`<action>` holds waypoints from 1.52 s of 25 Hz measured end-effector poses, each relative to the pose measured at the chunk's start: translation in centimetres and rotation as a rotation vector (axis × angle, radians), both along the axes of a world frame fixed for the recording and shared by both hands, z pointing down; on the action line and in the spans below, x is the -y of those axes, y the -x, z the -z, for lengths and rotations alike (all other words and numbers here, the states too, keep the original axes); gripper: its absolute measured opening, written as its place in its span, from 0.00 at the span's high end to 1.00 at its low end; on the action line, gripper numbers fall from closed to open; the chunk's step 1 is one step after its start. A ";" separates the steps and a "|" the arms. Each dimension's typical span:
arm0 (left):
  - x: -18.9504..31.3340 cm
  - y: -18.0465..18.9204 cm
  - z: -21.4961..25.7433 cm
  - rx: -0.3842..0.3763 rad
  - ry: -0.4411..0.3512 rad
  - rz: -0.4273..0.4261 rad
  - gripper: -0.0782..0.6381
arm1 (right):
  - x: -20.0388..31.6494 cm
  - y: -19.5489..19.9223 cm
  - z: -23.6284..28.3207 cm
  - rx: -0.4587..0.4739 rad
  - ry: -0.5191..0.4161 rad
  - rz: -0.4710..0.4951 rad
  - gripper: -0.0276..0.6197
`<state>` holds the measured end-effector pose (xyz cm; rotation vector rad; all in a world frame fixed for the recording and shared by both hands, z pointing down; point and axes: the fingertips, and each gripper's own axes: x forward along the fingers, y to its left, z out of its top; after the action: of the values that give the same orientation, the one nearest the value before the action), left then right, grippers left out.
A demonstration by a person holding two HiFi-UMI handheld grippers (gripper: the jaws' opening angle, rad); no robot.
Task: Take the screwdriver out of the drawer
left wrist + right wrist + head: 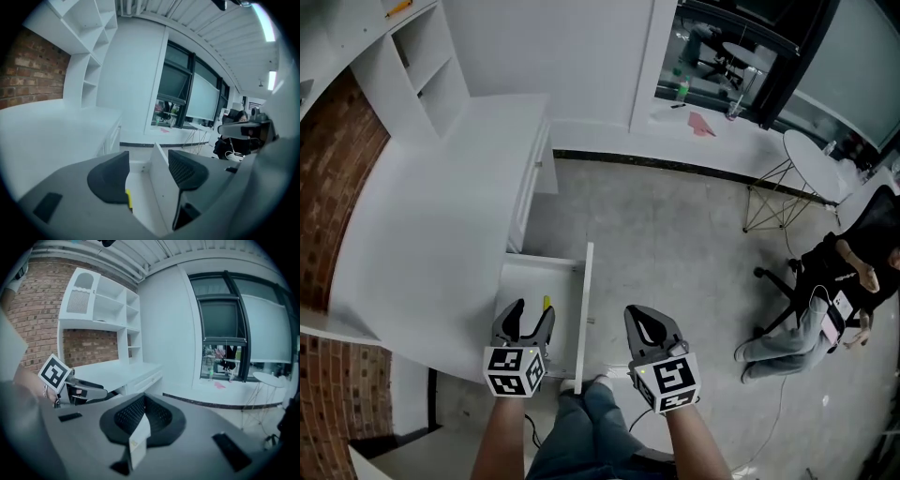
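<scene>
A: State of the left gripper (532,317)?

B: Spread wide, clamping nothing. Hanging over the near end of the open drawer (530,279), just left of its front panel (585,309). Through the gap, in the left gripper view, only the drawer's white bottom and the edge of that panel, touching neither pad.

A: And the right gripper (649,323)?

B: Closed, with both pads pressed together. At the seam, in the right gripper view, 1 small white tab (138,439). Impossible to say whether pinched or merely stuck on. Positioned outside the drawer, just right of the front panel, over the grey floor (675,234).

A: Whereabouts of the screwdriver (547,302)?

B: Lying inside the drawer, untouched. Only 1 sliver of yellow on show, just past the tip of the left gripper's finger nearer the panel. In the left gripper view, tucked under the left pad. Rest hidden by the gripper.

A: Anything else around?

B: White desk (441,216) with the drawer pulled out from it, brick wall (328,187) at the left, white shelving (427,66) at the far end. Well apart to the right, a seated person (853,267).
</scene>
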<state>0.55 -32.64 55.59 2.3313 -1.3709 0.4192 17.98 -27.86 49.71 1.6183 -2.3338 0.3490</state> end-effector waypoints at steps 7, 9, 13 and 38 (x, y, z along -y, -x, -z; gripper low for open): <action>0.0 0.3 -10.8 0.073 0.229 0.024 0.53 | 0.4 -0.6 -7.6 0.048 0.152 -0.072 0.94; 0.3 0.6 -13.3 0.098 0.277 0.030 0.55 | 0.6 -0.7 -9.9 0.058 0.190 -0.095 0.94; 1.0 1.0 -18.0 0.146 0.370 0.034 0.58 | 0.7 -1.1 -14.3 0.071 0.282 -0.133 0.94; 1.0 1.7 -23.6 0.319 0.517 0.001 0.77 | -2.5 -3.2 -17.9 0.076 0.360 -0.231 0.94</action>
<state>-1.18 -33.64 79.19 1.8890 -1.2096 1.0458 21.19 -25.36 67.60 1.7126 -1.9877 0.8397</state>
